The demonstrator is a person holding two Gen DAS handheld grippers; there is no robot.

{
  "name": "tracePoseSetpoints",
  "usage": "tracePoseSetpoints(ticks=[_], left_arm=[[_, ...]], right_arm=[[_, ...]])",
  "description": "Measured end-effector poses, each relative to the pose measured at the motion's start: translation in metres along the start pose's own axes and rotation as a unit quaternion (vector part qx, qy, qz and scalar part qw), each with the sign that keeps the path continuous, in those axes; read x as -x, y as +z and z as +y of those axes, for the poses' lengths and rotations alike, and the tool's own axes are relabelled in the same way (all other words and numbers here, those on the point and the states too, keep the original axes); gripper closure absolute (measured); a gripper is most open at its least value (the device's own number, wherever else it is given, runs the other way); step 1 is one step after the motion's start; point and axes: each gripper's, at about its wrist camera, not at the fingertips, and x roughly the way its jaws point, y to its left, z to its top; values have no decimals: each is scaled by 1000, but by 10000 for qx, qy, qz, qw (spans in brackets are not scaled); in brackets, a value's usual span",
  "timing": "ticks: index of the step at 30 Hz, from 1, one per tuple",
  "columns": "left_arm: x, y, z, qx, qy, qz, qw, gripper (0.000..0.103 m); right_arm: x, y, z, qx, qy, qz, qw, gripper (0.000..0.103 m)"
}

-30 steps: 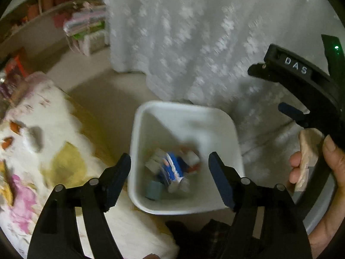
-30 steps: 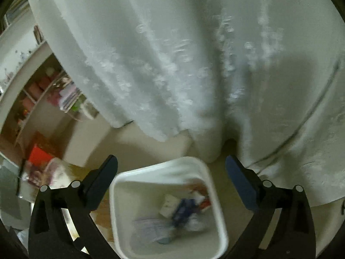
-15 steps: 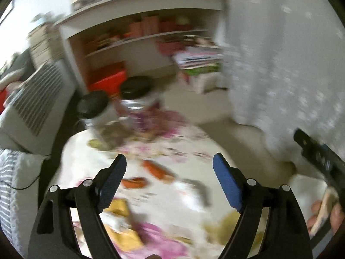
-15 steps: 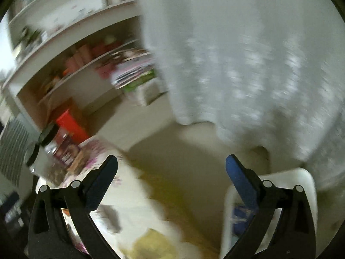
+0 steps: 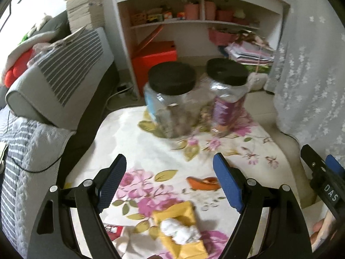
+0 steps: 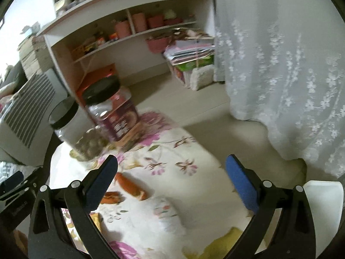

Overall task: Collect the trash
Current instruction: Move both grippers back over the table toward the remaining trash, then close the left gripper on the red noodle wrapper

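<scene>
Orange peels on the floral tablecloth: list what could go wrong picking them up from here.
1. The orange peel lies flat on soft cloth, so the open left gripper may pinch the tablecloth with it.
2. Dragged cloth could tip the two black-lidded jars standing on it.
3. The white bin sits at the right view's edge; a carried peel might miss it.

two black-lidded jars [image 5: 172, 99] on floral cloth [image 5: 151, 151] | shelf unit [image 5: 194, 21] | lace curtain [image 6: 280, 64]

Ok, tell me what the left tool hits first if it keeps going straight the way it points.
Most likely the floral tablecloth: the left tool is open and angled down at a bare patch of it. The orange peel lies just right of that line, the two black-lidded jars farther on. Depth is hard to judge here.
</scene>
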Motion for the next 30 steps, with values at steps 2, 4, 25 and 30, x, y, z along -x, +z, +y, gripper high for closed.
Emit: tracePoseSetpoints(ticks=[2, 4, 25, 30], left_arm=[[-2, -5, 11, 100, 34, 92, 9999, 23], [-4, -12, 21, 123, 51, 239, 9996, 23], [-19, -82, 122, 119, 625, 1428, 9877, 23], [-33, -99, 133, 364, 336, 1862, 9813, 23]], right_arm=[[-3, -4, 10, 58, 83, 81, 9999, 7], [-2, -9, 20, 150, 159, 164, 9996, 7], [13, -76, 86, 1448, 912, 929, 9809, 7], [5, -94, 97, 1740, 945, 1227, 9725, 7]])
